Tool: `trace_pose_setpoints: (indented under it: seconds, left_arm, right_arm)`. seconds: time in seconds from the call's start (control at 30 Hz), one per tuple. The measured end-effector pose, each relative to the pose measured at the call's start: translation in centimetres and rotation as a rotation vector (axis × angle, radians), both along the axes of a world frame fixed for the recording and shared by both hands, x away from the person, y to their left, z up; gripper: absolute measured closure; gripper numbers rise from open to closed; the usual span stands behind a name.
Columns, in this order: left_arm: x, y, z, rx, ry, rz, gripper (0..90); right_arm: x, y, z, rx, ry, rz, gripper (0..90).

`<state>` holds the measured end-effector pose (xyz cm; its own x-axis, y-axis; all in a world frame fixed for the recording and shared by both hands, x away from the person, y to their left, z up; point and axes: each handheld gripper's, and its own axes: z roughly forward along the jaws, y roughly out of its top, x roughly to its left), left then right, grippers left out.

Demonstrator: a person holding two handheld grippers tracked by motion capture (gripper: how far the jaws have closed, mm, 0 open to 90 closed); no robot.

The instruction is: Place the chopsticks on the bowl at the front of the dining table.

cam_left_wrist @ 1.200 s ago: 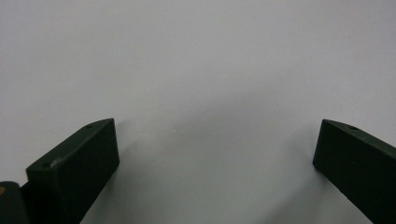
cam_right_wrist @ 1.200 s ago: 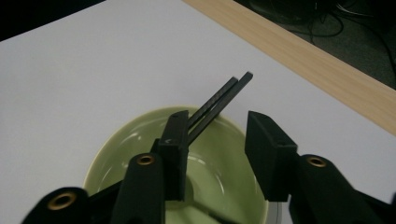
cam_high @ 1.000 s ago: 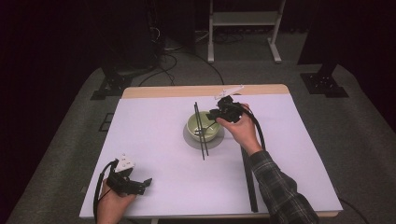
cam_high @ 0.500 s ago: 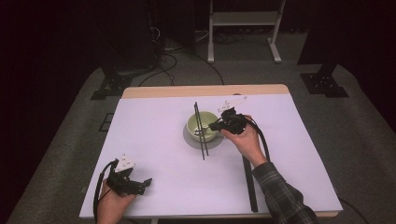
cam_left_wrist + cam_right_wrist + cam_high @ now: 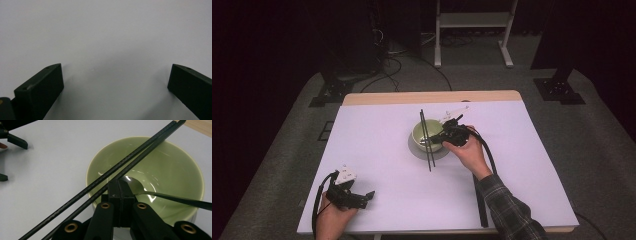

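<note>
Green bowl (image 5: 160,175) under the right claw (image 5: 121,192), jaws just closed together, nothing between; left claw (image 5: 115,82) wide open, empty

Table (image 5: 377,150) evenly lit, surroundings dark; glare inside bowl (image 5: 172,167); left gripper view soft, shadowed between fingers.

I see a pale green glazed bowl (image 5: 160,170) sitting on a grey saucer (image 5: 416,150), with black chopsticks (image 5: 105,180) across its rim. My two grippers, left (image 5: 362,197) and right (image 5: 121,191), are black with brass-coloured rivets. The table (image 5: 532,165) is white with a light wood far edge. The sleeve (image 5: 507,210) is dark plaid.
</note>
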<state>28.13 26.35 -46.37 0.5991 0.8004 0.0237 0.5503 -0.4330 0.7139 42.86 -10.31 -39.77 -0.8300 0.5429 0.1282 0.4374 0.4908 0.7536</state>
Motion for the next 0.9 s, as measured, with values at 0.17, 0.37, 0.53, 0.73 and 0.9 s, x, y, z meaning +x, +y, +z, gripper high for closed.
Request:
trace_pose_setpoints:
  seconds: [0.17,0.37,0.53,0.73,0.9]
  left_arm:
    - [0.0,0.0,0.0,0.000,0.000,0.000,0.0]
    - [0.0,0.0,0.0,0.000,0.000,0.000,0.0]
    - [0.0,0.0,0.0,0.000,0.000,0.000,0.0]
    - [0.0,0.0,0.0,0.000,0.000,0.000,0.0]
    - [0.0,0.0,0.0,0.000,0.000,0.000,0.0]
  right_arm:
    - [0.1,0.5,-0.1,-0.006,0.001,0.010,89.7]
    - [0.0,1.1,0.0,-0.007,0.000,0.024,89.8]
    - [0.0,1.4,0.1,-0.008,-0.003,0.034,89.8]
    - [-0.1,1.7,0.3,-0.009,-0.013,0.035,89.8]
    - [-0.5,1.2,0.6,0.002,-0.017,0.035,89.8]
